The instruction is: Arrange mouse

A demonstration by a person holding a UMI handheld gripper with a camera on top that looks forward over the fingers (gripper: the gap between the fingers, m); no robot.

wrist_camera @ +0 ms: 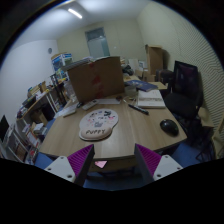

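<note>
A black mouse [169, 127] lies on the wooden table [130, 135], to the right and ahead of my fingers. A round white mouse pad [99, 123] with a printed picture lies ahead of the fingers, left of the mouse. My gripper [112, 160] is open and empty, held above the table's near edge, its purple pads [80, 160] wide apart. A small pink slip [100, 163] lies on the table edge between the fingers.
A large cardboard box [93, 76] stands at the table's back left. Books and papers [150, 98] lie at the back right, with a pen [138, 109] near them. A black office chair [186, 85] stands to the right. Shelves [35, 105] with clutter stand to the left.
</note>
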